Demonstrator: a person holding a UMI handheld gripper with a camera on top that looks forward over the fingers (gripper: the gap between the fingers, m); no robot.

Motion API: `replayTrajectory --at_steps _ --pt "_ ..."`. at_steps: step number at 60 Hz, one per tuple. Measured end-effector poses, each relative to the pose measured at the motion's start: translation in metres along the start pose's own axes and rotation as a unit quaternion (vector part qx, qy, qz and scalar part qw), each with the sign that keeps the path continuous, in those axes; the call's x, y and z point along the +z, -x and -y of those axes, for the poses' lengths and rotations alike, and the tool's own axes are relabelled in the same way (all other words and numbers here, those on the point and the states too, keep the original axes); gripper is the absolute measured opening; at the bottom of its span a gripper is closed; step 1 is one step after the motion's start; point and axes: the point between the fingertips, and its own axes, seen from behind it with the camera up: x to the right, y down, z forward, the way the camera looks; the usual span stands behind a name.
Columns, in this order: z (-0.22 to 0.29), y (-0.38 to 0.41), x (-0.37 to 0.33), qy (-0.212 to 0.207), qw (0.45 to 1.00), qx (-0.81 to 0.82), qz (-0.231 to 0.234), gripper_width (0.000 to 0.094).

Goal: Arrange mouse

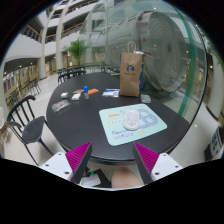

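Observation:
A light blue-green mouse mat [135,124] lies on the near part of a round dark table [80,125]. A small white mouse [131,118] rests on the mat near its middle. My gripper [113,160] is open and empty, held back from the table's near edge, with the mat ahead of the fingers and slightly to the right. The magenta pads [79,157] stand wide apart with nothing between them.
A brown paper bag [131,73] stands at the table's far side. Small white and blue items [64,102] lie on the far left of the table. Dark chairs [24,118] stand to the left. A potted plant [75,50] is far behind.

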Motion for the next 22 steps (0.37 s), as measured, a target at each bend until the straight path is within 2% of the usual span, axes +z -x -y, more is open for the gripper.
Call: replayTrajectory --at_steps 22 --pt "0.016 0.031 -0.023 -0.035 0.999 -0.016 -0.002 0.0844"
